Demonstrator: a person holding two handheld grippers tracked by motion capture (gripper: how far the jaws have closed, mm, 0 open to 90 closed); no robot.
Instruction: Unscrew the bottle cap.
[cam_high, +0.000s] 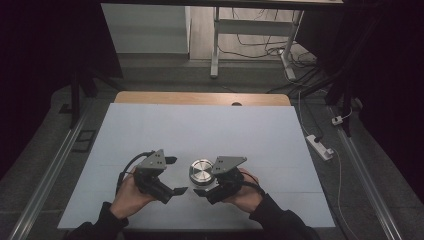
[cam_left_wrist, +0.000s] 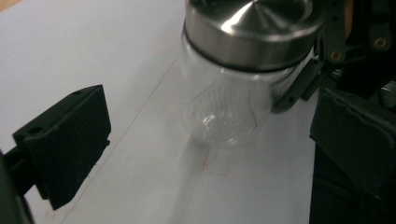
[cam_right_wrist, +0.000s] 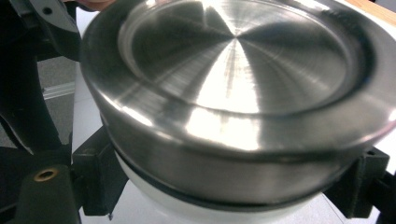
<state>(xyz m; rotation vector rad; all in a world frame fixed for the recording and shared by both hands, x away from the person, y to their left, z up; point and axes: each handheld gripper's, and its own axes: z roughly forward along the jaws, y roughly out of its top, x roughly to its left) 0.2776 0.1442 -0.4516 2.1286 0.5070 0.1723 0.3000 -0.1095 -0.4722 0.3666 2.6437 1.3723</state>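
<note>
Right gripper (cam_high: 202, 191) fingers pinch clear glass jar (cam_left_wrist: 224, 112), brushed-steel lid (cam_high: 201, 171); left gripper (cam_high: 175, 175) fingers spread.

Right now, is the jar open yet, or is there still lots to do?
Not open yet. Done: the right gripper has clamped the clear jar just below its lid, jaws shut on the glass. In hand: the left gripper sits beside the jar with its jaws wide apart, touching nothing. Left: the steel lid is on the jar, so probably gripping it and taking it off.
</note>
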